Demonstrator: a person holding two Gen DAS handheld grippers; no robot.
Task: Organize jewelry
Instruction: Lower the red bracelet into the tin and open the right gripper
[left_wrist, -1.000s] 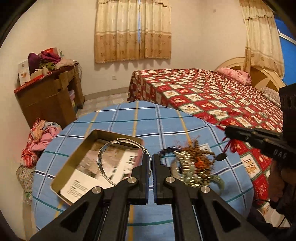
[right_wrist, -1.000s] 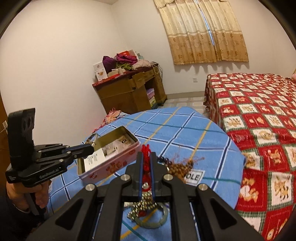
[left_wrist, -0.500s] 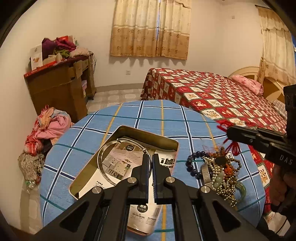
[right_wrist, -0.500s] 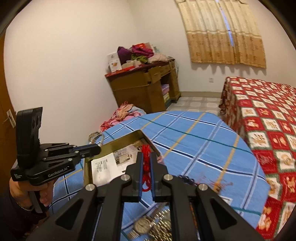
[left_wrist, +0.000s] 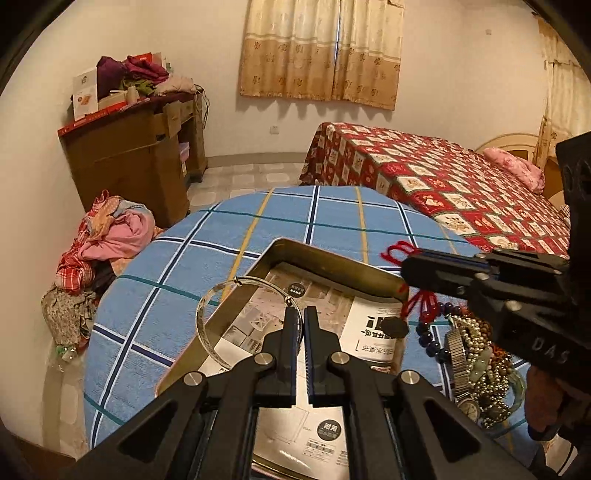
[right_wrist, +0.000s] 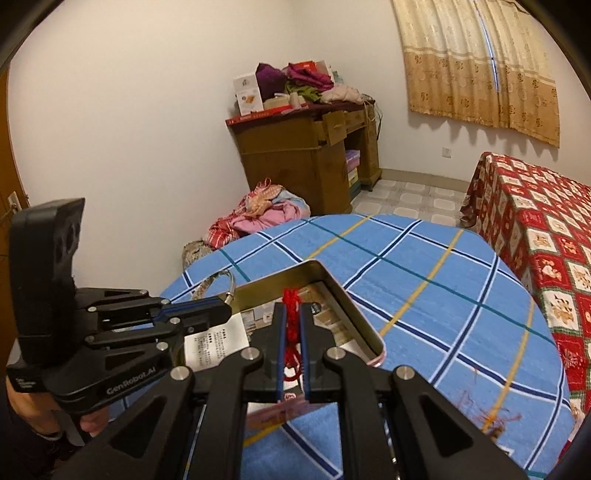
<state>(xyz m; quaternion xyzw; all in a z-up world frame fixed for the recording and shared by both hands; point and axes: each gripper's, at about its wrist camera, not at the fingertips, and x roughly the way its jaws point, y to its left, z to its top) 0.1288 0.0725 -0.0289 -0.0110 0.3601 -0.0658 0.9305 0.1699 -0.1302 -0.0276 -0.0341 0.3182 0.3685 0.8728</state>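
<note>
Jewelry first: my left gripper (left_wrist: 300, 314) pinches a silver bangle (left_wrist: 221, 317) over the tin box's (left_wrist: 332, 258) near edge. My right gripper (right_wrist: 291, 314) squeezes a red knotted cord (right_wrist: 291, 299) above the open box. Bare blue tablecloth (left_wrist: 295, 218) lies beyond.

"GenRobot.AI" on the left tongs (right_wrist: 221, 314) body, "DAS" on the right tongs (left_wrist: 404, 267) (tin's leaflet print unreadable)

tablecloth (left_wrist: 229, 236): blue plaid | cord (right_wrist: 291, 317): red | bangle (left_wrist: 207, 325): silver (shiny)
</note>
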